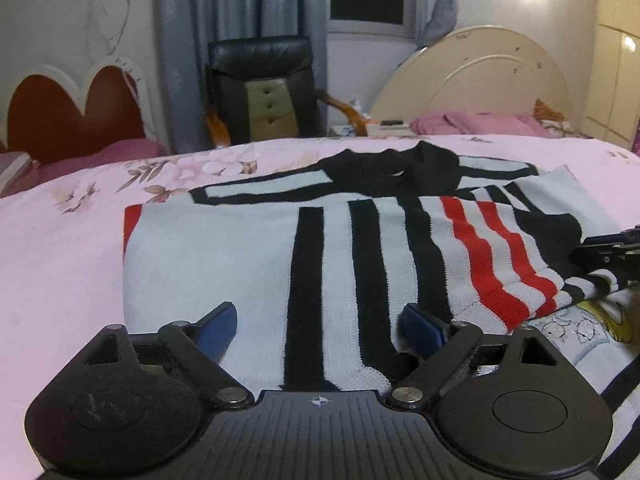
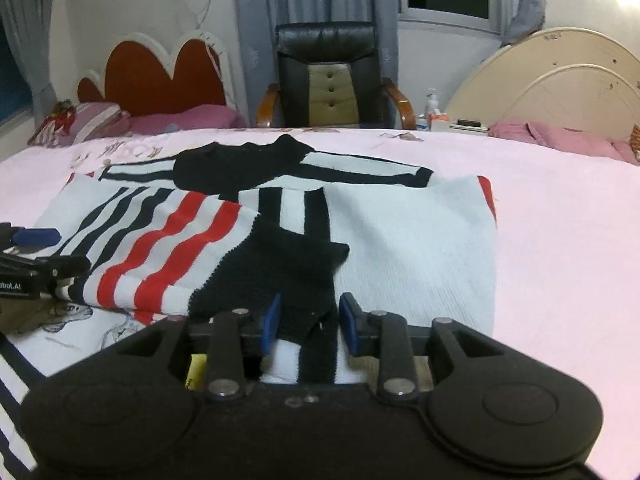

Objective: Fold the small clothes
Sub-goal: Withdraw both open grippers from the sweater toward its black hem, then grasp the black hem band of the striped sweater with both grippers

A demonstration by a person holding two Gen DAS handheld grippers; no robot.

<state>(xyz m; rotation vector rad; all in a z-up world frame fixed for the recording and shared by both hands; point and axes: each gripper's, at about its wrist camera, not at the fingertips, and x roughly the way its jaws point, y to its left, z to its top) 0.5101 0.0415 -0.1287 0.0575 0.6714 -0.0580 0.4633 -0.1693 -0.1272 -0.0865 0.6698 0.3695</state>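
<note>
A pink floral bed (image 1: 60,240) carries a knitted striped sweater (image 1: 224,256); left tool (image 1: 320,326) gapes wide, right tool (image 2: 310,320) stands apart around black knit, unpressed.

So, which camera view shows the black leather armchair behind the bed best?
The right wrist view: the black leather armchair stands near the middle of the picture, with its back and both wooden armrests visible. In the left wrist view the armchair sits further left, and its left armrest is mostly cut off by the bed.
</note>
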